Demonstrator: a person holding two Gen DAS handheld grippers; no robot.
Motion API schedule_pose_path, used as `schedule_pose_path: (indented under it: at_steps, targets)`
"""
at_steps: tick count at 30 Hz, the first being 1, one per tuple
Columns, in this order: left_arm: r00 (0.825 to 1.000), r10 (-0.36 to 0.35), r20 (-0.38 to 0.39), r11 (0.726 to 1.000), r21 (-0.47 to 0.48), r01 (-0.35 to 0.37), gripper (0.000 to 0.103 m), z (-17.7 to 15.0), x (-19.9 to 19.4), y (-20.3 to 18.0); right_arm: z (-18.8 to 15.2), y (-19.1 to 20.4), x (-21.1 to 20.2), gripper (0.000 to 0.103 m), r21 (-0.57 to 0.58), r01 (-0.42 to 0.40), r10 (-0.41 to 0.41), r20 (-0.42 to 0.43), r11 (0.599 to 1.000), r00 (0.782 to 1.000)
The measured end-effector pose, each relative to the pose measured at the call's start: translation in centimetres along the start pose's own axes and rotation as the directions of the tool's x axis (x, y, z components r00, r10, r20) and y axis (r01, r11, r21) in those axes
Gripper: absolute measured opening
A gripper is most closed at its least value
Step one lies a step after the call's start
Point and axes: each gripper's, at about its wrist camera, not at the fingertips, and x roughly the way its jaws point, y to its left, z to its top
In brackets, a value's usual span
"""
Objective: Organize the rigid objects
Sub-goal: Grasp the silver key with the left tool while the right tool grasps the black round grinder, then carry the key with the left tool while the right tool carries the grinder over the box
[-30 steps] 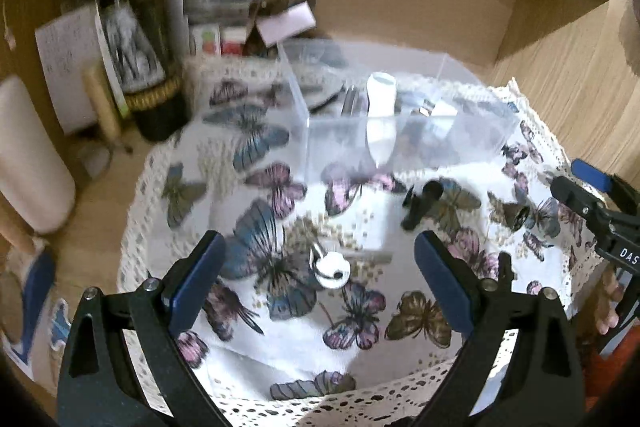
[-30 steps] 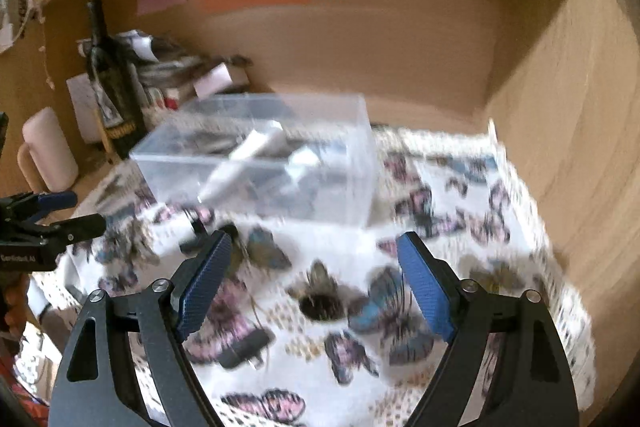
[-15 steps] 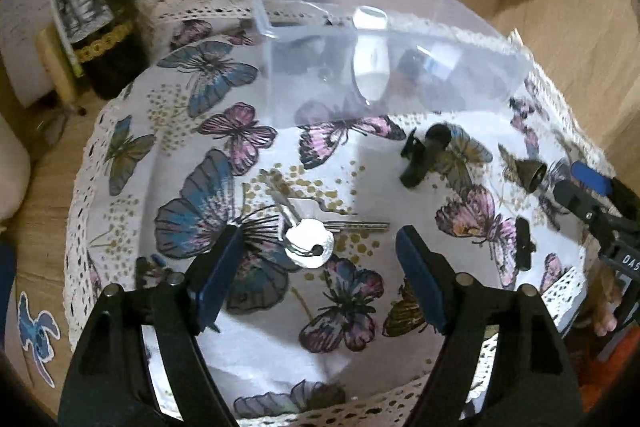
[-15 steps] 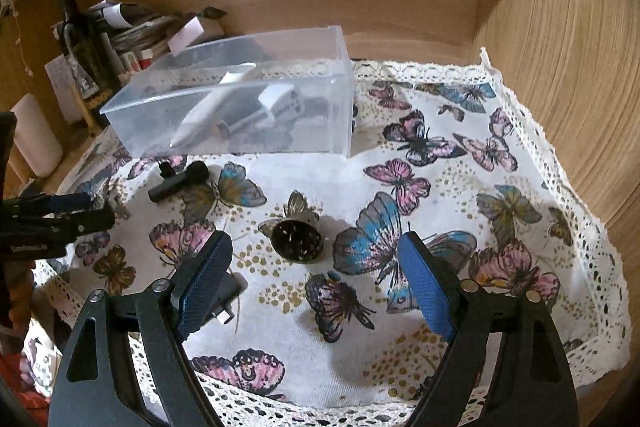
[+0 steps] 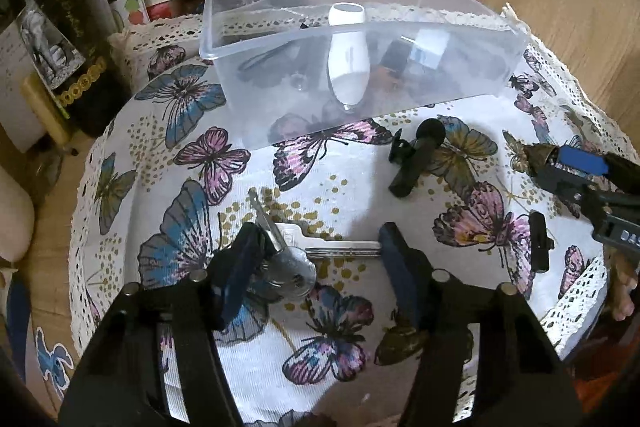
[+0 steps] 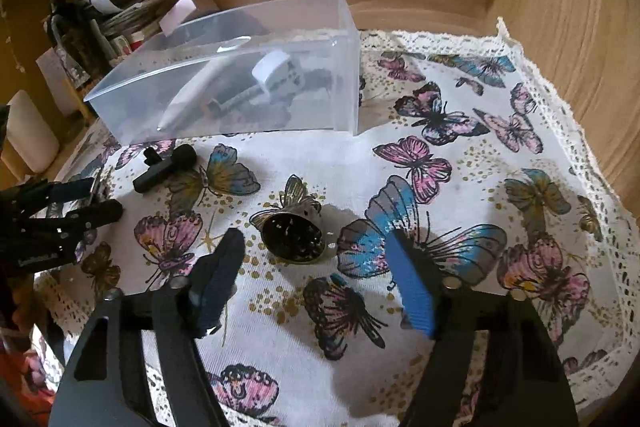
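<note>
We see the left tongs spread open and low over the butterfly tablecloth, with the bunch of keys lying between the two blue pads: the round key heads sit just beside the left pad, and one long key blade reaches across to the tip of the right pad. Whether either pad touches the metal we cannot tell.

Ahead of the left tongs and to their right lies a small black clip microphone, flat on the cloth, and further right a short black stick-shaped piece. Straight ahead, well beyond the keys, stands the clear plastic box, already holding a white pen-shaped device and some darker items (too blurred through the wall to name).

The right tongs are open too, gripping nothing, with the small brass bell lying on its side between and just ahead of their tips, mouth turned toward the camera. The same box sits ahead of them to the left, and the microphone lies near its front wall.
</note>
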Motion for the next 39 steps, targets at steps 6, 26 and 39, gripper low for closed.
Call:
schedule_pose_path:
  at_steps: [6, 26, 39]
  targets:
    - [1.0, -0.006, 0.014, 1.0, -0.014, 0.006, 0.061, -0.2, -0.3, 0.1, 0.4, 0.3, 0.5, 0.041, -0.005, -0.01, 0.01, -0.007, 1.0, 1.0]
    - [0.987, -0.034, 0.155, 0.996, -0.071, 0.046, 0.061, 1.2, -5.0, 1.0, 2.1, 0.6, -2.4, 0.031, 0.002, -0.01, 0.01, 0.116, 1.0, 0.993]
    - [0.951, -0.02, 0.308, 0.998, -0.047, 0.037, 0.061, 4.0, -9.7, 0.4, 4.9, 1.6, -5.3, 0.031, -0.023, -0.033, 0.038, 0.249, 0.999, 0.968]
